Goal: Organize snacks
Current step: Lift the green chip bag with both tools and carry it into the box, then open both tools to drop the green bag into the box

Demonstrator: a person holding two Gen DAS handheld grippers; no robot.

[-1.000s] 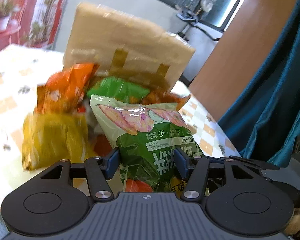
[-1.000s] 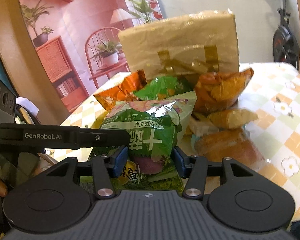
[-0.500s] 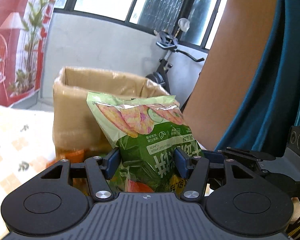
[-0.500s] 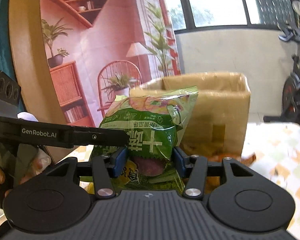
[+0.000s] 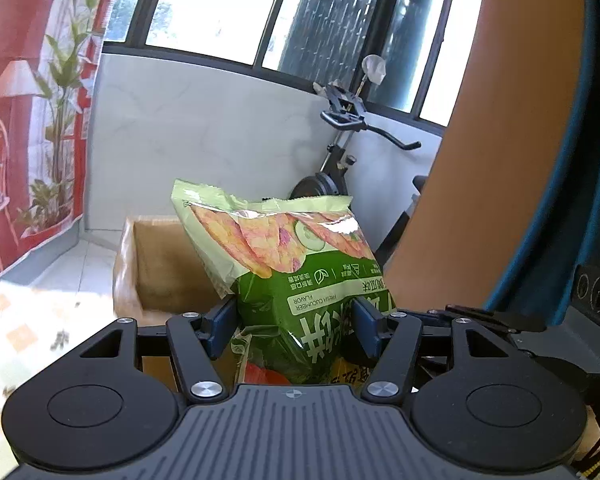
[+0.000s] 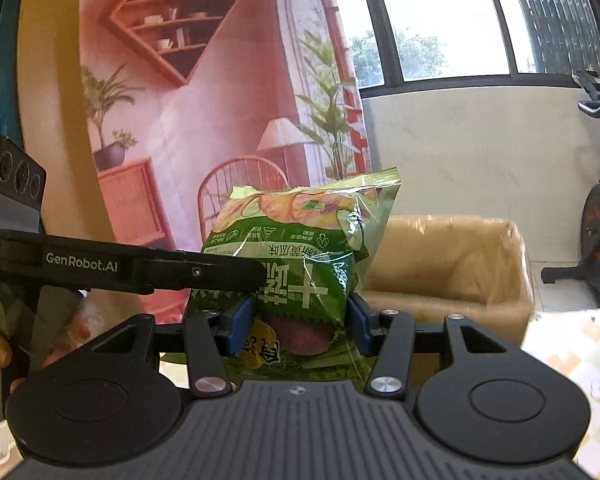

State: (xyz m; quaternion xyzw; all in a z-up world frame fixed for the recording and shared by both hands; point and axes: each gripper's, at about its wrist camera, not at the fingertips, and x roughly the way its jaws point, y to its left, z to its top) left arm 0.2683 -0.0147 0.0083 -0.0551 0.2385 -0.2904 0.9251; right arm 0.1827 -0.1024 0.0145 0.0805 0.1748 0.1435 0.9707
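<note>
Green foil chip bag (image 5: 300, 280) with pictured pink-orange crisps and cucumber slices, held upside down at centre frame in both views. Readable print on it: "FRESH CUCUMBER FLAVOR" in a white lozenge, inverted; large white Chinese characters below, partly covered by the blue pads; a yellow patch with dark characters at the bag's lower end, cut off by the gripper body.

Left gripper (image 5: 294, 326): blue pads pressed against both sides of the bag, clamped on it. Right gripper (image 6: 302, 322): blue pads likewise squeezed onto the same bag (image 6: 300, 256), lower part. In the right wrist view one black finger (image 6: 156, 266) of the left gripper crosses from left frame to the bag, marked "GenRobot.AI" in white.

Open brown cardboard box (image 5: 156, 268) sits behind the bag, centre-left in the left view; centre-right (image 6: 452, 264) in the right view. Its floor is hidden by the bag and the gripper bodies, so contents cannot be made out.

Checked cream-and-orange tablecloth (image 6: 572, 352) at lower right, blurred. Printed pink room backdrop (image 6: 204, 100) with shelves, lamp and plants fills upper left. Black exercise bike (image 5: 340, 152) against the white wall, partly behind the bag. Teal curtain (image 5: 572, 160) along the right edge.
</note>
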